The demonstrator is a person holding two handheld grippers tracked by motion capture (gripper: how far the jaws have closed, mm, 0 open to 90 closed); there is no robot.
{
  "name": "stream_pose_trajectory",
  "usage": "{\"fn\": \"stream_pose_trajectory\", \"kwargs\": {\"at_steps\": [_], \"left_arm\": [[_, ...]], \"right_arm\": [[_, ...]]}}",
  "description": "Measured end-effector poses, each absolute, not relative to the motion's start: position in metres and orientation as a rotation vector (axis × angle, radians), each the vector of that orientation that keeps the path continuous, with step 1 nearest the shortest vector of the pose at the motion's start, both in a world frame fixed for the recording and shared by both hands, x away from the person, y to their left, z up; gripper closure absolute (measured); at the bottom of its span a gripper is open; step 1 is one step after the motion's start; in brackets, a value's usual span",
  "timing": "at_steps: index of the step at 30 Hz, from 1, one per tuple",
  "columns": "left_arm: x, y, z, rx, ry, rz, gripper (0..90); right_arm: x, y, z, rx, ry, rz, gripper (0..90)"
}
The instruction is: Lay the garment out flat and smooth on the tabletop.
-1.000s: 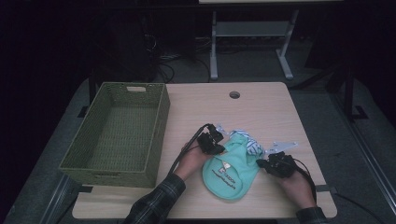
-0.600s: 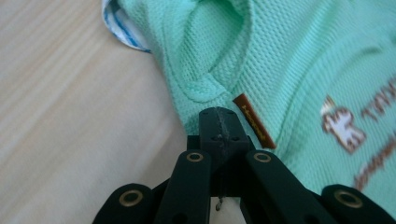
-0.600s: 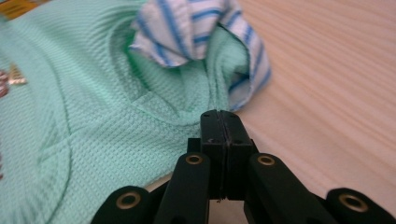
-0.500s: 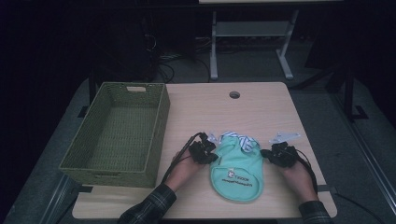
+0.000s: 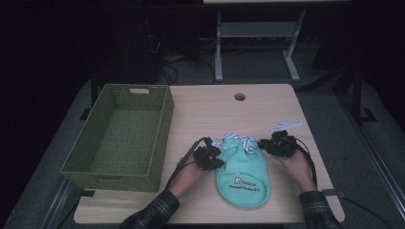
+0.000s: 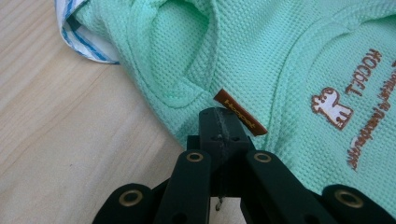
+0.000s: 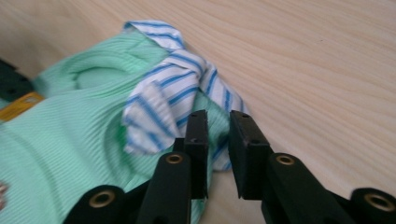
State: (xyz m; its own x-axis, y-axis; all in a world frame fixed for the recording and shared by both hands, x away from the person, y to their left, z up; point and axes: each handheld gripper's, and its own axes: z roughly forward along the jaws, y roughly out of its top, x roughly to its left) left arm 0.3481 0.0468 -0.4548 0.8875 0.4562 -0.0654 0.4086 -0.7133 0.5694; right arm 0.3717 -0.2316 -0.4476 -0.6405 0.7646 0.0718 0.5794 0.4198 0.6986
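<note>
With the left gripper (image 6: 219, 135) closed on the small mint-green waffle-knit garment's (image 5: 242, 176) edge and the right gripper (image 7: 218, 154) slightly open at its blue-striped white collar (image 7: 163, 100), an uneven pull could bunch the garment on the pale wooden bench (image 5: 210, 109).

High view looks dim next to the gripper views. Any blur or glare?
High view: underexposed, surroundings near black, mint-green waffle-knit garment readable, no glare. Left gripper view: bright, weave sharp, black tool crisp. Right gripper view: blue-striped white collar soft, nearby tool blurred.
</note>
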Motion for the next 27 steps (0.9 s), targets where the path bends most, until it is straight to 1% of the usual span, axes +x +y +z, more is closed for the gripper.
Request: {"fn": "stream_pose_trajectory", "kwargs": {"at_steps": [3, 8, 11, 14, 20, 25, 27], "left_arm": [[0.348, 0.048, -0.456, 2.449, 0.62, 0.103, 89.8], [0.349, 0.049, -0.456, 2.446, 0.61, 0.09, 89.8], [0.35, 0.05, -0.456, 2.444, 0.609, 0.08, 89.8], [0.35, 0.05, -0.457, 2.439, 0.612, 0.073, 89.9], [0.349, 0.049, -0.456, 2.447, 0.61, 0.093, 89.9], [0.347, 0.048, -0.456, 2.449, 0.607, 0.11, 89.9], [0.346, 0.047, -0.456, 2.449, 0.607, 0.118, 89.9]], "right_arm": [[0.381, -0.228, -0.455, 1.199, 2.419, 1.043, 75.7], [0.391, -0.225, -0.463, 1.234, 2.432, 1.051, 76.5], [0.397, -0.221, -0.469, 1.246, 2.447, 1.047, 82.9], [0.398, -0.218, -0.469, 1.223, 2.437, 1.027, 87.3], [0.402, -0.222, -0.46, 1.181, 2.372, 0.983, 88.1], [0.41, -0.227, -0.467, 1.183, 2.357, 0.934, 87.3], [0.408, -0.227, -0.469, 1.18, 2.371, 0.964, 85.9]]}}
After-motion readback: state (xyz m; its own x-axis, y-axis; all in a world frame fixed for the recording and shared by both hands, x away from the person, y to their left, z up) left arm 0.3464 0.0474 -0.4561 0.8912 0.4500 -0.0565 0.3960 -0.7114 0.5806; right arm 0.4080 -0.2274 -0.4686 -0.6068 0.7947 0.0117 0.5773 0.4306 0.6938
